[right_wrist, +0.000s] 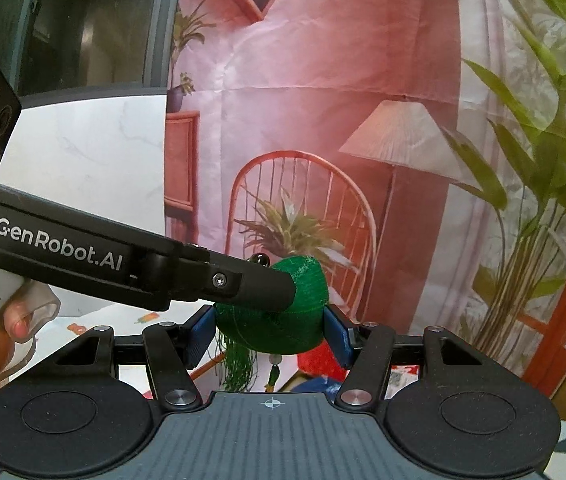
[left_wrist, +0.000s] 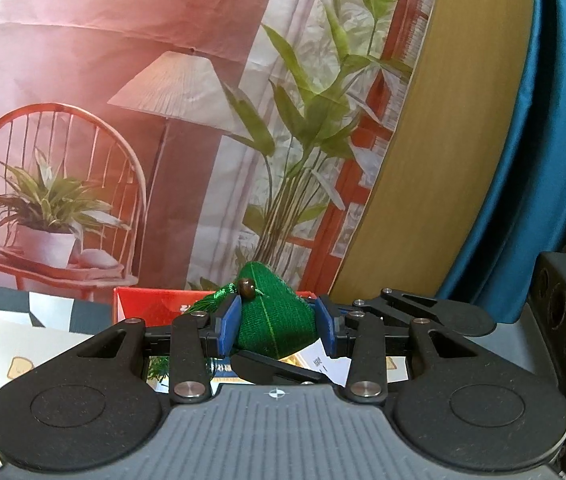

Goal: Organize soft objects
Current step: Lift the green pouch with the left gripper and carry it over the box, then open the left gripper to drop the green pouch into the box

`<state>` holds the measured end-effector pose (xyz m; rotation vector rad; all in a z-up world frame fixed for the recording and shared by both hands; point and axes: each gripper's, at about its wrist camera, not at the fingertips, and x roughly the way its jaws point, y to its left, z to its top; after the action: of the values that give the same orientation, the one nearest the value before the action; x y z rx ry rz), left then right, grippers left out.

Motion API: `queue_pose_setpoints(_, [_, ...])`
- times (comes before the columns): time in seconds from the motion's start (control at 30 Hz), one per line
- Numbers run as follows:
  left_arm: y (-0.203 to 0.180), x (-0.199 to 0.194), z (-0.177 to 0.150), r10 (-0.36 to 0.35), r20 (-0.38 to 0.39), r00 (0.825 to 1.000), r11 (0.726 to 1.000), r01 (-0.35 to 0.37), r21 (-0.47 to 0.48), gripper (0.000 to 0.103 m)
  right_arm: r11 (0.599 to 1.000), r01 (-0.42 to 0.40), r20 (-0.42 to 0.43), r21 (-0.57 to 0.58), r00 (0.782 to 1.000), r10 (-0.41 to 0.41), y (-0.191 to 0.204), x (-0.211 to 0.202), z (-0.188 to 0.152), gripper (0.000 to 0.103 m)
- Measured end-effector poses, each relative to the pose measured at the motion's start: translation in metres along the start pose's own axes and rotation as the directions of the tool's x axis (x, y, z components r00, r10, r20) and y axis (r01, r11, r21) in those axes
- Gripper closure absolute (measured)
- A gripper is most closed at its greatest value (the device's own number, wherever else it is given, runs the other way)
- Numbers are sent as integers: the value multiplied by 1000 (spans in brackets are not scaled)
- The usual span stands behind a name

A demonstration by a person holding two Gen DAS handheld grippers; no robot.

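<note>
Woven green pouch (left_wrist: pixel 279 320), brown bead (left_wrist: pixel 246 288), silky tassel (right_wrist: pixel 239 364), pinched by both tongs (left_wrist: pixel 279 322)

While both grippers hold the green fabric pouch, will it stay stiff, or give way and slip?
The green fabric pouch probably gives way: its woven cloth bulges between the blue pads of the left gripper. The rough weave likely resists slipping in the right gripper. Its tassel hangs loose, so it may swing or snag.

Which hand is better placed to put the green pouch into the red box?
Left, probably. The left gripper clamps the green pouch and the red box lies straight ahead of it. The right gripper also grips the pouch.
</note>
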<state>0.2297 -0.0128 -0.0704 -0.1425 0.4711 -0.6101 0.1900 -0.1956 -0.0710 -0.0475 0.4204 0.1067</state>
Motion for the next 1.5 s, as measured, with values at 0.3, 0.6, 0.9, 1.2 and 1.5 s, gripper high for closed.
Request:
queue_pose_setpoints(0.3, [18,32,1,17,-29,999,1000,-18,-22,61,1000,-2,-42,-1,999,1,-16,38,-3,48])
queue_pose_setpoints(0.6, [27,37,31,11,43,999,1000,-9,-27,61,999,10,18,-37,1000,-9,-26,53,24,48])
queue_pose_setpoints(0.9, [39,71,9,14,-66,998,998,-18,-56,61,1000,13,-60,10,998,-13,-35,78,1,48])
queue_pose_setpoints(1.2, [48,89,-10,94,-154,984,995,-96,-4,52,994,92,-168,59,982,-81,-38,93,-35,47])
queue_pose_setpoints(1.5, [58,57,-20,151,-151,977,989,-150,19,48,983,146,-173,108,977,-126,-47,69,-53,46])
